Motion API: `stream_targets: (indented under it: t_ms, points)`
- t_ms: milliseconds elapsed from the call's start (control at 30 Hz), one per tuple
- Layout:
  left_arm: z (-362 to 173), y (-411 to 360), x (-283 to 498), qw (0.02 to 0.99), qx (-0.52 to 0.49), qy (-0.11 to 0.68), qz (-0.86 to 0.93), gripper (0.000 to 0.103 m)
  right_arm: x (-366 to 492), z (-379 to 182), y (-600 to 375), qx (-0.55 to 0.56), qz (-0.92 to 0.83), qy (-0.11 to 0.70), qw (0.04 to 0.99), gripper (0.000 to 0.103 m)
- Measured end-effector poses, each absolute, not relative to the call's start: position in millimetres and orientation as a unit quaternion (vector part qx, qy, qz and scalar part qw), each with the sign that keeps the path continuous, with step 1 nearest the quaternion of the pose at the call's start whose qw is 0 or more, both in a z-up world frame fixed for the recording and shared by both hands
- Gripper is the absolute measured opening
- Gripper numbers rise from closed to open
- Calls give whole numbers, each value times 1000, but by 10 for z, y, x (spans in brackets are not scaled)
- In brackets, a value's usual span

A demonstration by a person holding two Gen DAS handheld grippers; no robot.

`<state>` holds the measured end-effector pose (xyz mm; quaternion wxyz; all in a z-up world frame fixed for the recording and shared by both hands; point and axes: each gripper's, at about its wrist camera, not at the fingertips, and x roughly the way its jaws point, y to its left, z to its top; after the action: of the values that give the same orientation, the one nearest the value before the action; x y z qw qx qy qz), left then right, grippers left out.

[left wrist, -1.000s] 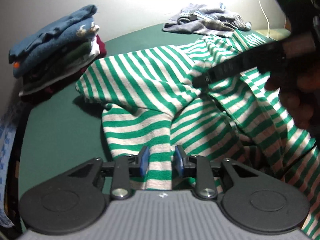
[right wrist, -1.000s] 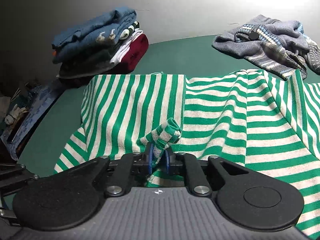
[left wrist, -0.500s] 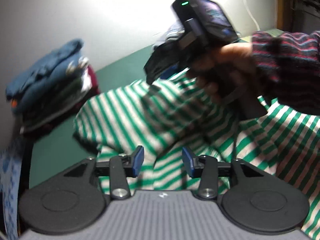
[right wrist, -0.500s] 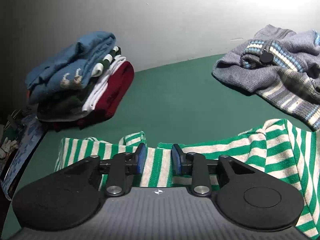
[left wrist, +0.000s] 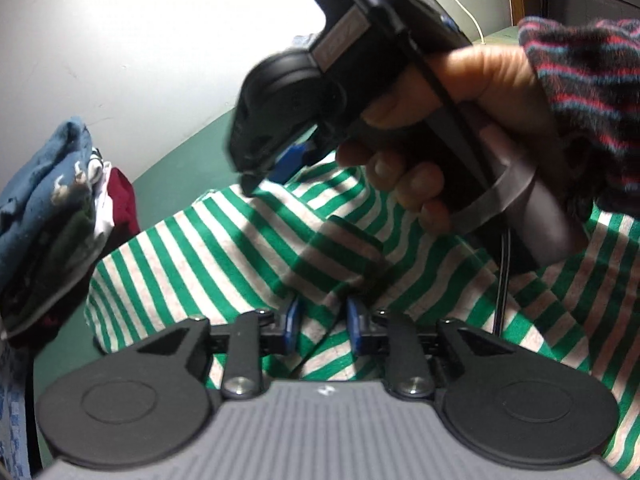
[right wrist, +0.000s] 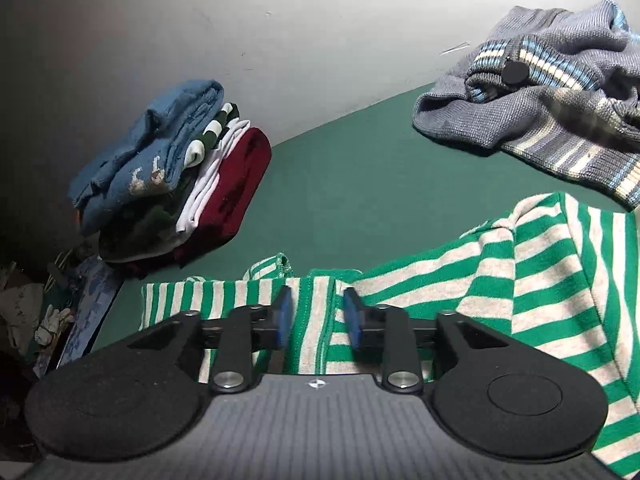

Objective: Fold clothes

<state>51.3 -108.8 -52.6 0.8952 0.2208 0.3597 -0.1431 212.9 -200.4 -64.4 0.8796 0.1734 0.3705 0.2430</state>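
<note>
A green-and-white striped garment lies partly folded on the green table; it also shows in the right wrist view. My left gripper is open just above the striped cloth, nothing held. My right gripper is open over the garment's far folded edge, cloth lying between the blue pads but not pinched. In the left wrist view the right gripper is held by a hand above the garment, blurred.
A stack of folded clothes, blue on top and dark red beside, stands at the back left by the wall; it also shows in the left wrist view. A crumpled grey-blue knit sweater lies at the back right. The green table shows between them.
Both grippers let go of the striped cloth and opened. The right gripper carried a fold toward the far edge and released it; it now hovers in front of the left camera.
</note>
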Motion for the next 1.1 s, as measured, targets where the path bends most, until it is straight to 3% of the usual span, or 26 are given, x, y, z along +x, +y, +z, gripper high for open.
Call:
stream_targets:
  t_ms: [200, 500, 633, 733, 833, 900, 933, 967, 1100]
  points:
    - [-293, -1048, 452, 909, 198, 337, -143, 1, 1968, -410, -2143, 169, 245, 318, 900, 3]
    - [-270, -1258, 485, 908, 188, 332, -174, 1, 1951, -427, -2261, 128, 198, 307, 922, 3]
    - [-481, -1272, 518, 894, 198, 366, -167, 3, 1999, -593, -2235, 95, 179, 325, 924, 3]
    - [-430, -1187, 402, 897, 189, 365, -165, 18, 1962, -602, -2215, 65, 155, 319, 933, 2]
    - [-267, -993, 220, 908, 152, 358, -157, 30, 1919, -416, -2202, 57, 169, 294, 939, 15]
    - [-178, -822, 113, 914, 126, 354, -153, 40, 1885, -246, -2125, 47, 218, 265, 938, 16]
    - [-172, -746, 86, 916, 113, 357, -143, 40, 1901, -192, -1994, 31, 266, 268, 925, 23]
    - [-174, -678, 64, 918, 100, 361, -134, 39, 1918, -143, -1858, 15, 313, 272, 910, 37]
    - [-351, -605, 88, 910, 113, 384, -109, 34, 2033, -259, -1240, -53, 397, 275, 874, 41]
